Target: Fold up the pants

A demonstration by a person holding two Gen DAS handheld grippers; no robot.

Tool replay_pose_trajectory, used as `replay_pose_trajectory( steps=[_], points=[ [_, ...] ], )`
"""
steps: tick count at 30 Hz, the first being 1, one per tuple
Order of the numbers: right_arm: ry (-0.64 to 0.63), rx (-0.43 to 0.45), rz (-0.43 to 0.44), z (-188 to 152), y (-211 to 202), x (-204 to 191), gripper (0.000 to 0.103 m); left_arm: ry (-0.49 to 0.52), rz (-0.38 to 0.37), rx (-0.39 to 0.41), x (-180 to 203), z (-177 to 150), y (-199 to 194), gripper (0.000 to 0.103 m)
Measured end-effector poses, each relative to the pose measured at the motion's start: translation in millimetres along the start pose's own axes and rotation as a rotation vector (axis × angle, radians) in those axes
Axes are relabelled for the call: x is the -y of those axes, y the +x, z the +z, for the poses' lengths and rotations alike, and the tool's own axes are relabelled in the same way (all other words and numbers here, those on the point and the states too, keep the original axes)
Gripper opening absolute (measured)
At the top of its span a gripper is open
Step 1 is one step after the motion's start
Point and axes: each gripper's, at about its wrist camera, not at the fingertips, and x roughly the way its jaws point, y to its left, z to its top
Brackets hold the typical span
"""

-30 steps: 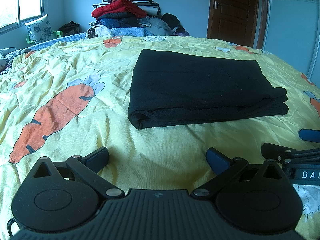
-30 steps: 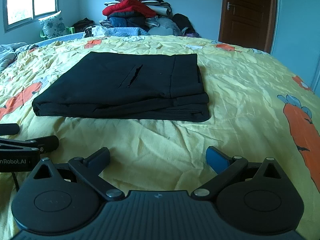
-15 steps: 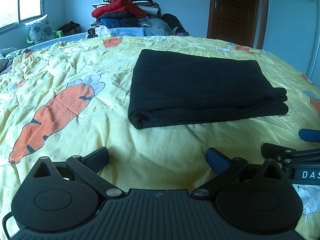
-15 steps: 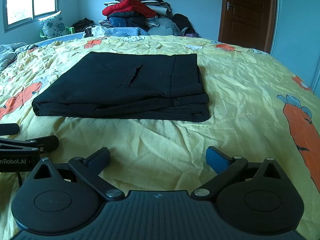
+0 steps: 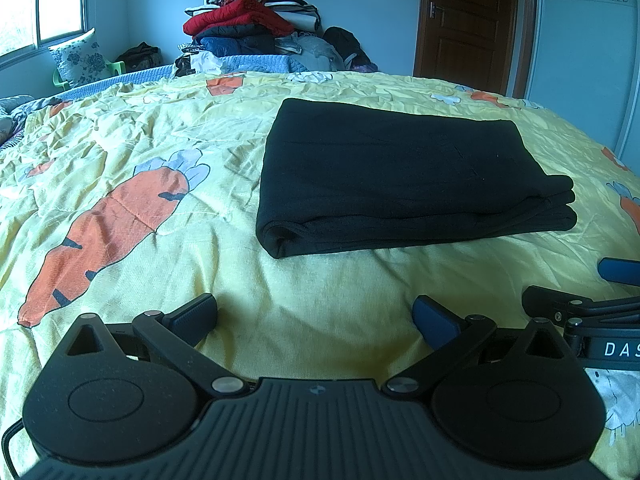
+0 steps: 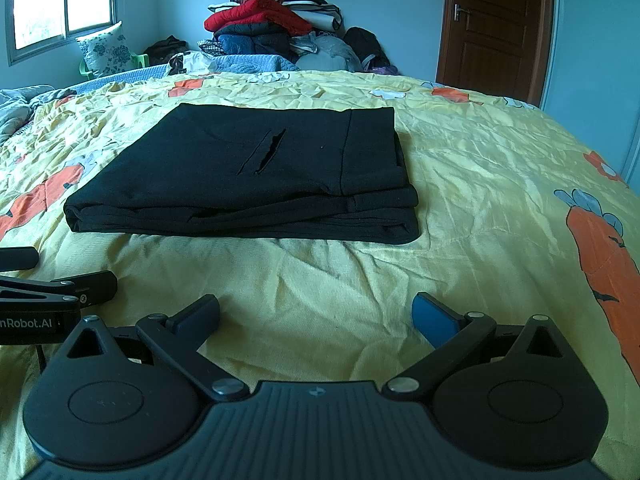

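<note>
**Folded pants lie ahead of both empty tools**

Left wrist view: your left tool [image 5: 314,314] sits low over the bed's yellow carrot-print cover [image 5: 152,152], its two fingers spread wide with nothing between them. The black pants [image 5: 400,176] lie folded in a flat rectangle ahead of it and slightly to its right, well apart from the fingertips, with the stacked edges facing you. Your right tool [image 5: 580,292] shows at the right edge, just beside the left one, also spread apart. Beyond the bed stand a pile of clothes [image 5: 248,20] and a brown door [image 5: 472,24].

Right wrist view: your right tool [image 6: 316,314] also rests low over the cover, fingers wide apart and empty. The pants [image 6: 248,176] lie ahead and a little to its left, not touching it; a slit pocket opening [image 6: 264,152] shows on the top layer. The left tool [image 6: 60,280] pokes in at the left edge.
</note>
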Motion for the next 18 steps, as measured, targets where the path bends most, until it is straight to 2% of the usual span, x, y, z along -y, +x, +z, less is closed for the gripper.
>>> replay_pose_trajectory(
  steps=[18],
  points=[
    [0.001,0.000,-0.005,0.1,0.7,-0.4,0.103,0.002,-0.003,0.000,-1.3,-0.3,0.4,0.103]
  ],
)
